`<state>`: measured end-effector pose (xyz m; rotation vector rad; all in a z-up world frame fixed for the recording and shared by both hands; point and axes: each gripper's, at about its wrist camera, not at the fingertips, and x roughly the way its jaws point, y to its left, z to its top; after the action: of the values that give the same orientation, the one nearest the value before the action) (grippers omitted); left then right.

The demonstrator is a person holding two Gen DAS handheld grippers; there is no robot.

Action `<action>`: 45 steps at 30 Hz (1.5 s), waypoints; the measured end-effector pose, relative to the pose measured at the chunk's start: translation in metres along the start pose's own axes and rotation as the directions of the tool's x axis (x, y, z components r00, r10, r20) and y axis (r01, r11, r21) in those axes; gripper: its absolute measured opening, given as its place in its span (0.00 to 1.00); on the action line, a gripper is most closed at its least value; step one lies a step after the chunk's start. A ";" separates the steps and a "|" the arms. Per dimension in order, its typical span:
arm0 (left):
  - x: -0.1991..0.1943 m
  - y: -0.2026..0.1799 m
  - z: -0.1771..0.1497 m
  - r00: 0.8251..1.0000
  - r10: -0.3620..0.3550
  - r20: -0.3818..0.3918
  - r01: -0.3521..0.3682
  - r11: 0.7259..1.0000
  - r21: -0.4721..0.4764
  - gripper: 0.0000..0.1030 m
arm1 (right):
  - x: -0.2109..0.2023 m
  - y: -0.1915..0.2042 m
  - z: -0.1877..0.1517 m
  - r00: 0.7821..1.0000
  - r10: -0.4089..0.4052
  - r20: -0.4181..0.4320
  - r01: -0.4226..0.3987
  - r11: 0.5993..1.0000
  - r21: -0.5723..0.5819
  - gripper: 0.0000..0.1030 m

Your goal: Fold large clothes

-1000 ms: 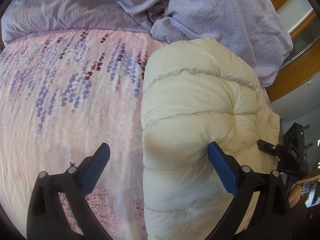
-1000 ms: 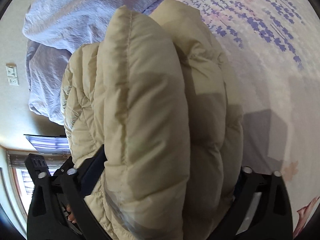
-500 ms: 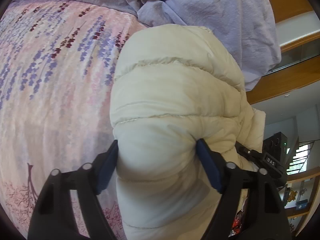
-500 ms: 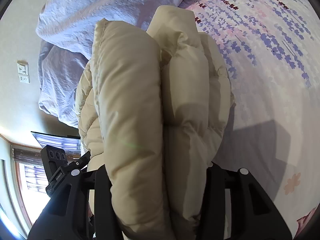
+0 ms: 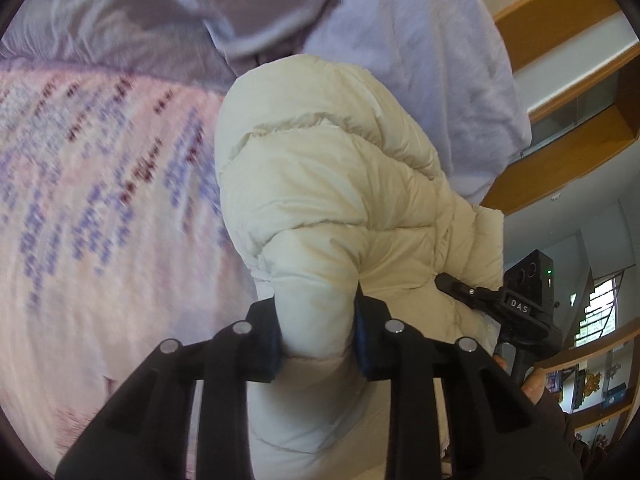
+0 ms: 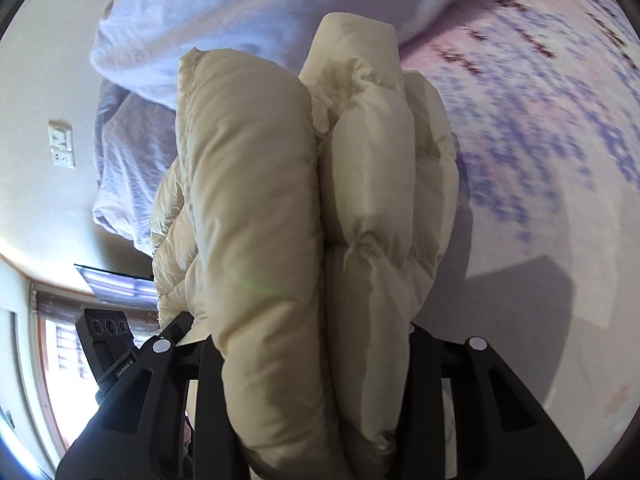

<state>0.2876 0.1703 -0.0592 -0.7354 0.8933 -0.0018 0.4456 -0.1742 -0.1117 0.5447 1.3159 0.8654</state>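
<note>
A cream quilted puffer jacket (image 5: 328,184) is bunched into a thick folded bundle above the floral bedsheet (image 5: 100,200). My left gripper (image 5: 318,328) is shut on one puffy end of it, squeezing the padding between the blue pads. My right gripper (image 6: 312,344) is shut on the stacked layers of the same jacket (image 6: 288,200) from the other side; its fingertips are hidden by the fabric. The right gripper also shows in the left wrist view (image 5: 516,304), behind the jacket.
A crumpled lavender duvet (image 5: 360,20) lies heaped at the head of the bed (image 6: 560,140), just beyond the jacket. A wall with a socket plate (image 6: 62,148) and a window (image 6: 60,360) are to the left; wooden shelving (image 5: 568,80) is to the right.
Both grippers have closed from wide open onto the jacket and squeezed it. The bundle has lifted and moved toward the duvet; the sheet is motion-blurred.
</note>
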 end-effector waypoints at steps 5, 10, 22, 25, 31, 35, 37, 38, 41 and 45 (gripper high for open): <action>-0.028 0.019 0.019 0.998 0.029 0.060 -0.029 0.999 -0.017 0.27 | 0.025 0.030 0.011 0.999 0.031 -0.029 -0.033 0.998 -0.051 0.35; -0.045 0.044 0.034 0.993 0.064 0.095 -0.059 0.997 -0.056 0.27 | 0.048 0.053 0.019 0.997 0.040 -0.059 -0.045 0.994 -0.096 0.35; -0.027 0.067 0.037 0.979 0.196 0.055 -0.190 0.977 -0.099 0.41 | 0.070 0.055 0.023 0.991 -0.082 -0.109 0.063 0.985 -0.162 0.52; -0.027 0.060 0.039 0.966 0.253 0.060 -0.249 0.966 -0.066 0.46 | 0.062 0.058 0.025 0.989 -0.124 -0.085 0.108 0.979 -0.175 0.57; -0.029 0.043 0.045 0.940 0.329 0.093 -0.329 0.944 -0.021 0.57 | 0.019 0.053 0.027 0.980 -0.193 0.037 0.197 0.963 -0.183 0.58; -0.038 0.027 0.048 0.933 0.328 0.150 -0.332 0.943 -0.001 0.62 | -0.012 0.077 0.030 0.950 -0.250 0.188 0.293 0.922 -0.255 0.58; -0.041 0.019 0.051 0.927 0.334 0.172 -0.342 0.939 0.020 0.63 | -0.021 0.091 0.028 0.945 -0.234 0.230 0.297 0.907 -0.298 0.58; -0.040 0.015 0.051 0.923 0.341 0.178 -0.352 0.936 0.032 0.64 | -0.023 0.098 0.025 0.945 -0.221 0.241 0.294 0.896 -0.333 0.58; -0.031 0.005 0.051 0.915 0.361 0.181 -0.376 0.925 0.054 0.64 | -0.013 0.114 0.010 0.945 -0.216 0.246 0.307 0.847 -0.435 0.58; -0.017 0.000 0.048 0.898 0.401 0.184 -0.419 0.905 0.076 0.65 | 0.021 0.139 -0.009 0.941 -0.239 0.241 0.334 0.780 -0.529 0.58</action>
<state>0.3103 0.2030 -0.0280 -0.4215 0.8684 0.3770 0.4048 -0.0763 -0.0186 -0.0612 0.8960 0.8792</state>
